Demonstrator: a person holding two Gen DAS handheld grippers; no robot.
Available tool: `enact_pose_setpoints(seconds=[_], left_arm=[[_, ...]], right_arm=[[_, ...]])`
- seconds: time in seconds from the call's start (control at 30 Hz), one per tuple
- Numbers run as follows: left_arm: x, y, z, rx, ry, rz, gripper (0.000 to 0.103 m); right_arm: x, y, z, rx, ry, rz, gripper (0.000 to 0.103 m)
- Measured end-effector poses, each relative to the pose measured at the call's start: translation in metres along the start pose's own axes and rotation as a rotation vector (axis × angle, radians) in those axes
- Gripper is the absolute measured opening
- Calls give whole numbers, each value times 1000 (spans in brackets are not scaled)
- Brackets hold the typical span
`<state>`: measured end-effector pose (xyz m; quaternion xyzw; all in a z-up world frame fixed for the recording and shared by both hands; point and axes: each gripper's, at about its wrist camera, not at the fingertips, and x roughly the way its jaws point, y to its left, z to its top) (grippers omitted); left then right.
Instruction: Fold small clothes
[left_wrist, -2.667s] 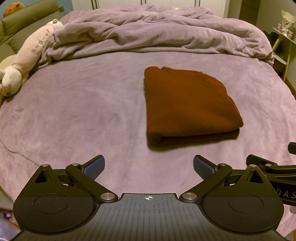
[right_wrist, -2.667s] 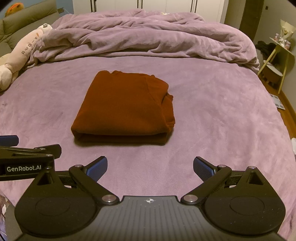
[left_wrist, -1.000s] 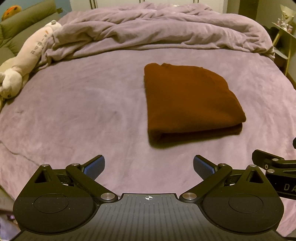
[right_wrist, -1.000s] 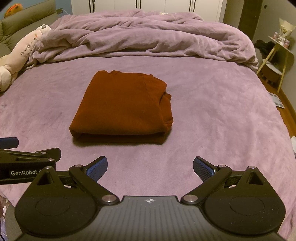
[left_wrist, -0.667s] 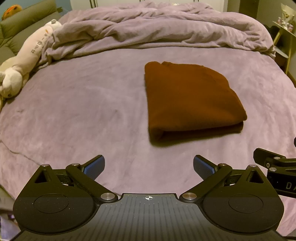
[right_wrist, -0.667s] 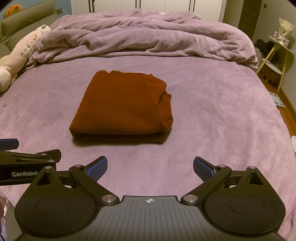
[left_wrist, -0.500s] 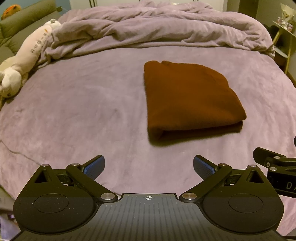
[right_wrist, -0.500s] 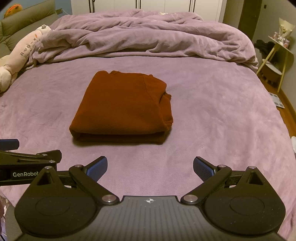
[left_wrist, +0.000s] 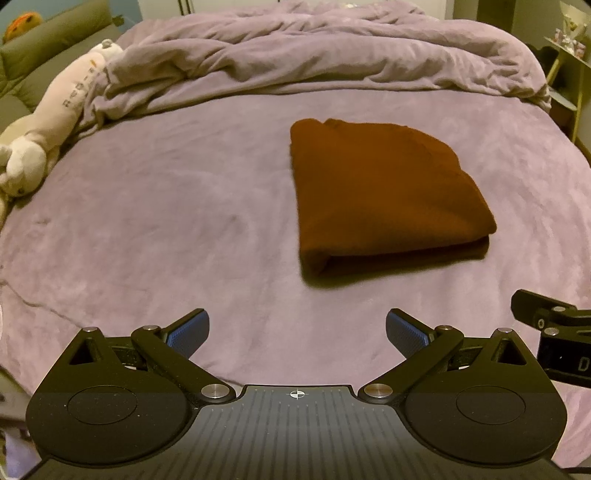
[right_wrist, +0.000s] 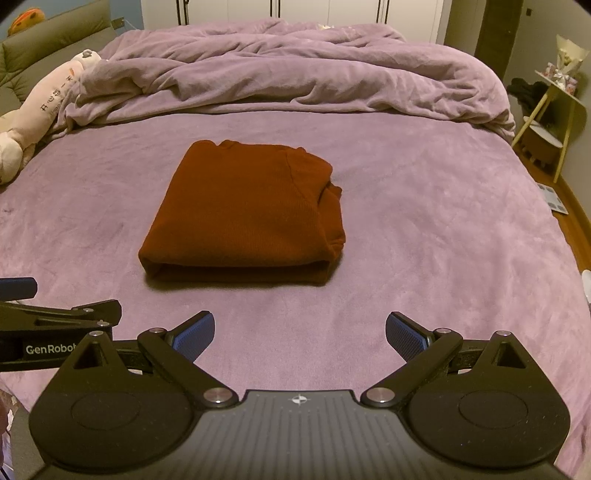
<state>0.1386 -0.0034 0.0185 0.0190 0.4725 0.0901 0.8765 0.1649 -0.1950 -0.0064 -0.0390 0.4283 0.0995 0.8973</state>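
Over the last 2.7 seconds almost nothing has shifted. Your left gripper (left_wrist: 297, 332) and right gripper (right_wrist: 300, 332) hang side by side at the near edge of the purple plush bedspread (right_wrist: 424, 221), both with jaws spread wide and empty. The rust-brown knit garment (right_wrist: 240, 218) lies well ahead of them, untouched, already a compact rectangle with its fold facing you and stacked layers showing at its right edge. You appear finished with this piece; no second garment is in view.

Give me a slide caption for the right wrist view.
Folded rust-brown garment on a purple bed, right gripper open and short of it.
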Motion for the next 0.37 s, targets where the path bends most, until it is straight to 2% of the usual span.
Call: enact_pose_setpoints(seconds=[0.37], left_arm=[[-1,-2,-2,27,-4,17,103]], right_arm=[[1,-1,0,1,3,-3,99]])
